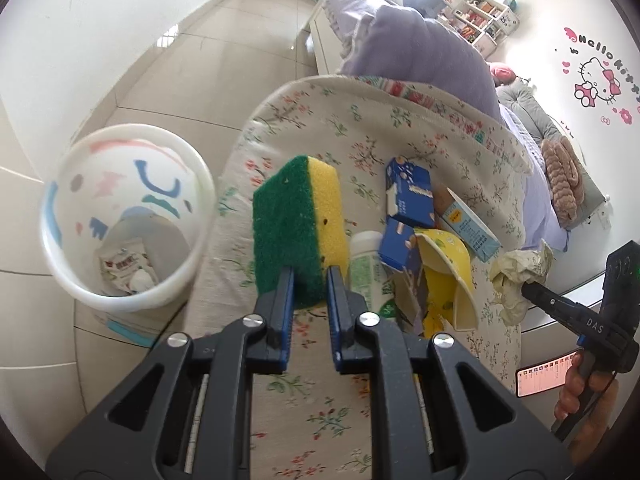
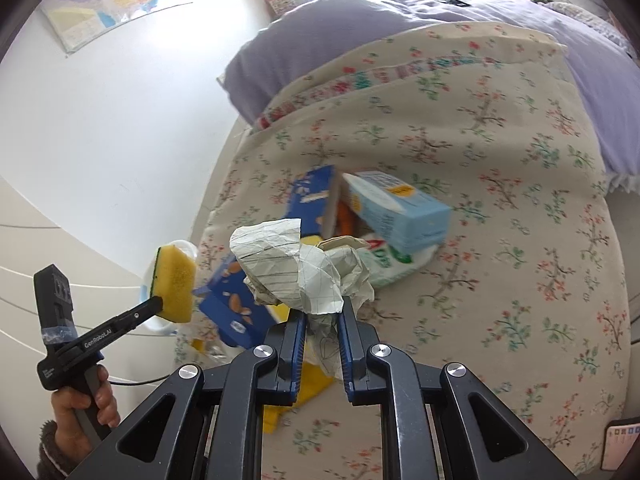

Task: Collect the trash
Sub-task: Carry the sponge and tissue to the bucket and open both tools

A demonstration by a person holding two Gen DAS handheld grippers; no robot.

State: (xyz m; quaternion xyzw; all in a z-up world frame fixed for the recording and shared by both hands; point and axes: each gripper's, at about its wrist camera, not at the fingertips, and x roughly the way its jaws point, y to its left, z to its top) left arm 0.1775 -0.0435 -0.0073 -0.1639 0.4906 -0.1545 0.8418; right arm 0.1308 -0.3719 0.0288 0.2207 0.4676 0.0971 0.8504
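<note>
A: Item one, far left: white bin (image 1: 124, 216), on the floor beside the bed (image 1: 304, 400), some wrappers already inside.

B: Item two: left hand-held gripper (image 1: 310, 280), clamped on the green-and-yellow sponge (image 1: 298, 224), held above the bed edge, near the bin.

A: Item three: cartons (image 1: 410, 200) and a bottle (image 1: 366, 268), uncollected on the floral cover.

B: Item four: right hand-held gripper (image 2: 322, 316), gripping crumpled paper (image 2: 304, 268).

A: Step judged: carrying. Next, each load goes over the bin's mouth, then the jaws release.

You have a floral quilt (image 2: 500, 240) spread over the bed, with trash heaped near its left edge: a light blue carton (image 2: 400, 208), dark blue boxes (image 1: 410, 196), a yellow wrapper (image 1: 444, 272) and a white-green bottle (image 1: 366, 264). A lilac duvet (image 2: 520, 16) lies along its far edge.
</note>
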